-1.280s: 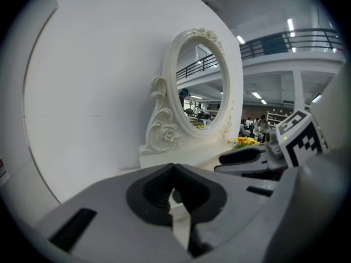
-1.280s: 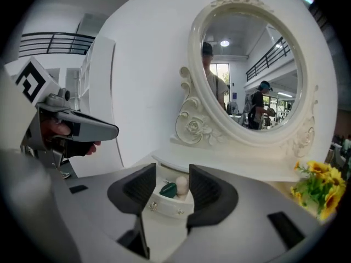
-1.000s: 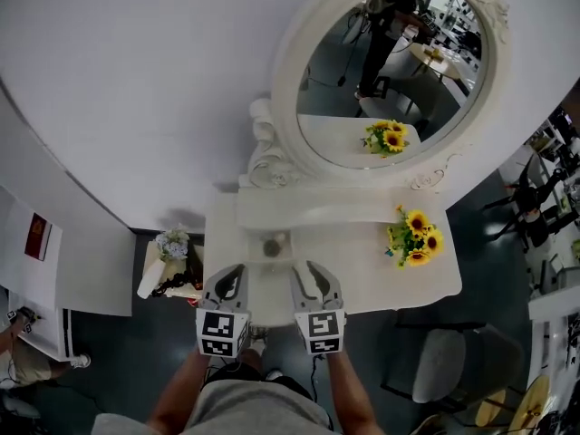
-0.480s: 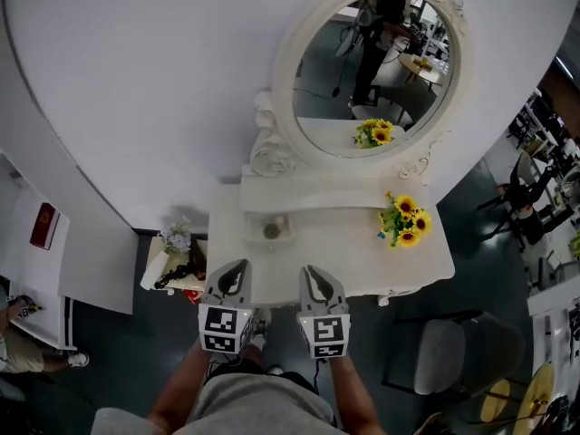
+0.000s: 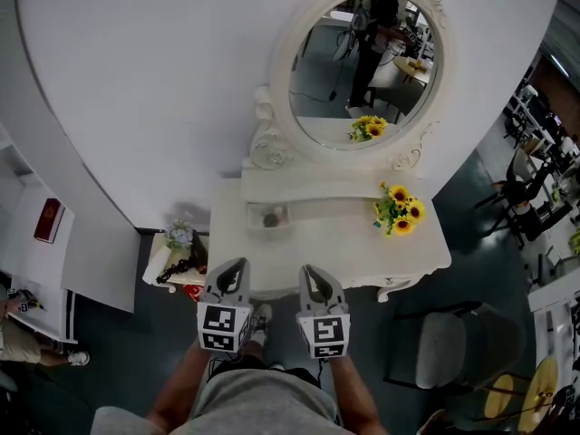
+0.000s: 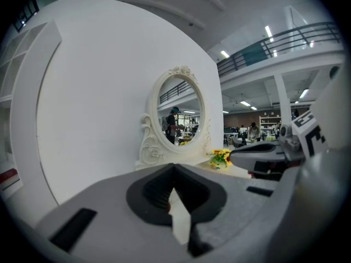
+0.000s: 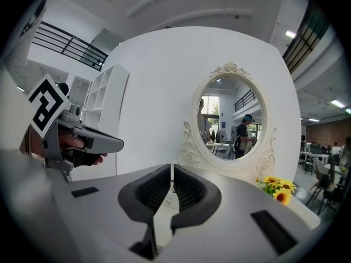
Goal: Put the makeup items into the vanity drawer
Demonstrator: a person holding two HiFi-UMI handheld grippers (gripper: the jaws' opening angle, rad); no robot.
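The white vanity table (image 5: 344, 247) with its oval mirror (image 5: 362, 71) stands ahead of me. On its raised back shelf a small drawer (image 5: 270, 217) is pulled out, with a round item lying in it. Both grippers hang in front of the table's near edge, over the dark floor, touching nothing. My left gripper (image 5: 234, 268) (image 6: 174, 169) is shut and empty. The right gripper (image 5: 310, 270) (image 7: 171, 169) has just been closing; only a thin slit shows between its pads, with nothing in it. Each gripper shows in the other's view.
A sunflower bunch (image 5: 397, 210) sits on the tabletop's right part. A low side table (image 5: 177, 259) with flowers and a dark object stands left of the vanity. A grey chair (image 5: 444, 356) is at the right, and a white cabinet (image 5: 63, 252) at the far left.
Both grippers and my view have drawn back from the vanity. The grippers, earlier over the table's front edge, now hang short of it. The table looks smaller and farther off.
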